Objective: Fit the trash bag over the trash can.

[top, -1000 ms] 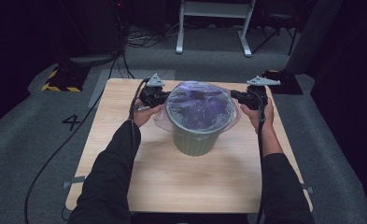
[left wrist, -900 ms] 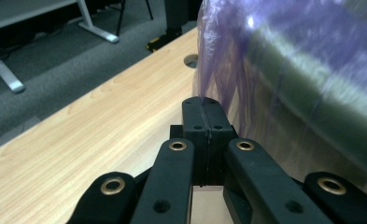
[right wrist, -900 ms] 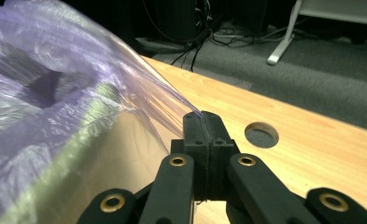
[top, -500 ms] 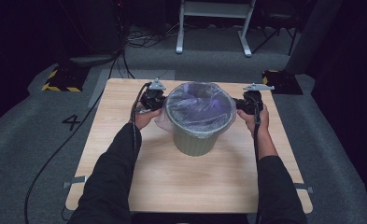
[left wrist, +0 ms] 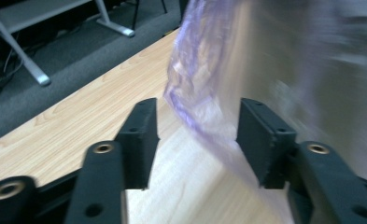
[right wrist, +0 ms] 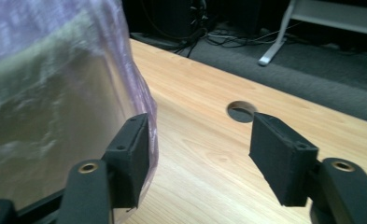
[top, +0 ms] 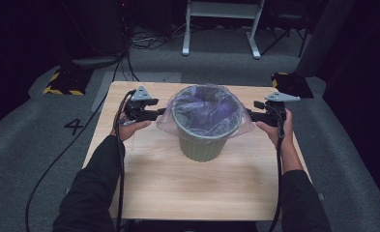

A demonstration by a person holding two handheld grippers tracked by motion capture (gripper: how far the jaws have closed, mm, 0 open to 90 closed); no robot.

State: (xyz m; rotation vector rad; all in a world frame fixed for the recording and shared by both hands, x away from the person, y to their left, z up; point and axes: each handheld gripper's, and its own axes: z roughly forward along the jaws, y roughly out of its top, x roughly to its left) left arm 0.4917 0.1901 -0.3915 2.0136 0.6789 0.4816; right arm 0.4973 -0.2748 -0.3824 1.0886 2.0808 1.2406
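On a wooden table (top: 178, 193) ringed by grey carpet (top: 42, 145), we flank a green bin (top: 200, 145) with both tools. Our left gripper (top: 159, 113) and right gripper (top: 251, 116) have just been opening; jaws apart, gripping nothing. The purple bag (top: 204, 104) drapes the bin's rim between them, its edge blurred close up.

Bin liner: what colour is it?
Translucent purple; the liner over the green bin shows best in the high view.
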